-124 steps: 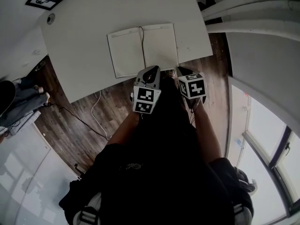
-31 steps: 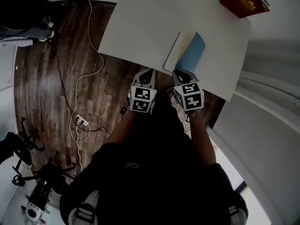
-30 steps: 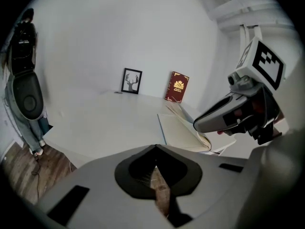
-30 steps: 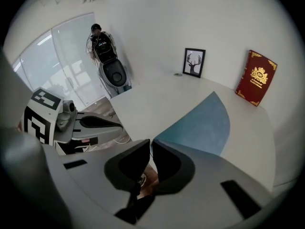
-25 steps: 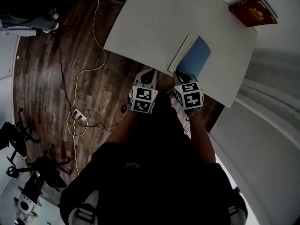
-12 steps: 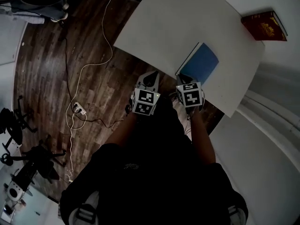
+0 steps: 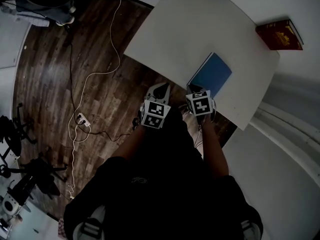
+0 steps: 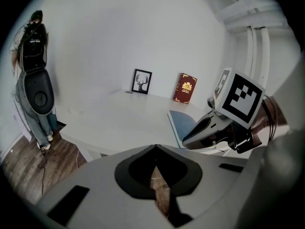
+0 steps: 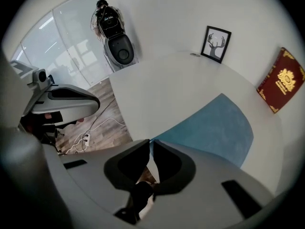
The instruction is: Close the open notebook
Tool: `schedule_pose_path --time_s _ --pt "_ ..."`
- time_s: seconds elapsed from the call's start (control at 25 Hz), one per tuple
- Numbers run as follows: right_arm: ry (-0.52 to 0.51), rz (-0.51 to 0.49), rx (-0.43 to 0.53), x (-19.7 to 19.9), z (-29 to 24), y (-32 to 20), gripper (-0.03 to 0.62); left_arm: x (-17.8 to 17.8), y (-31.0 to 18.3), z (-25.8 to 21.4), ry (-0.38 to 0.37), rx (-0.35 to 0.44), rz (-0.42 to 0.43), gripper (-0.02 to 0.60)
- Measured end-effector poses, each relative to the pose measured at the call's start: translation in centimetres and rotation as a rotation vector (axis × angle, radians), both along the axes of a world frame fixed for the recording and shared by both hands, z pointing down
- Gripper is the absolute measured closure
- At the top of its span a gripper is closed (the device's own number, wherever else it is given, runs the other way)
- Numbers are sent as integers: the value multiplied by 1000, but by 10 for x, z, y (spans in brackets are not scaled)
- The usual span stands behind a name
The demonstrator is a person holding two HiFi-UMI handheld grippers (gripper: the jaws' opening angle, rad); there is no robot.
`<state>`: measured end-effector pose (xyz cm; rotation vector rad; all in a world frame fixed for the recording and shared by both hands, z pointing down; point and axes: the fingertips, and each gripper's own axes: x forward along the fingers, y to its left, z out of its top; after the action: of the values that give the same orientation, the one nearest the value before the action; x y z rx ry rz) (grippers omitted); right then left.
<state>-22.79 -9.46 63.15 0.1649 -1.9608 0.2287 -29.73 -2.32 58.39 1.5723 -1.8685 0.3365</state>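
Notebook (image 7: 211,74) lies closed, blue cover up, on the white desk (image 7: 200,24) close to its near edge, well apart from a red book (image 7: 280,34) at the far corner. The right gripper (image 7: 194,89) has its fingers pinched almost together on the cover's near corner. The left gripper (image 7: 159,86) hangs beside it, off the desk's edge above the wooden floor, fingers closed on nothing.

Your forearms reach forward, side by side, close together. Your left tool (image 7: 159,87) angles down, jaws together, nothing between them. Your right tool (image 7: 196,89) points steeply down, jaws almost together, pinched on the near corner of the notebook (image 7: 212,74). Both marker cubes face up toward you.
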Motion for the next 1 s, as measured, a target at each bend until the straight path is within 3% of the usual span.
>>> schedule_pose_path --time_s 0.16,0.36,0.52,0.76,0.88,1.0 --pt "-27 1 28 -2 -6 12 546 7 2 -3 12 15 39 580" --pt "-189 24 90 2 -33 19 531 23 -17 -17 5 63 110 580" --pt "-294 61 140 20 -54 16 531 39 -26 -39 -9 109 112 580" --pt "-550 208 289 66 -124 -2 564 81 -27 -66 -46 157 106 580" --pt "-668 275 385 105 -166 -8 569 124 -30 -85 -47 210 122 580" --pt "-722 306 460 150 -194 -5 571 167 -28 -103 -52 256 133 580"
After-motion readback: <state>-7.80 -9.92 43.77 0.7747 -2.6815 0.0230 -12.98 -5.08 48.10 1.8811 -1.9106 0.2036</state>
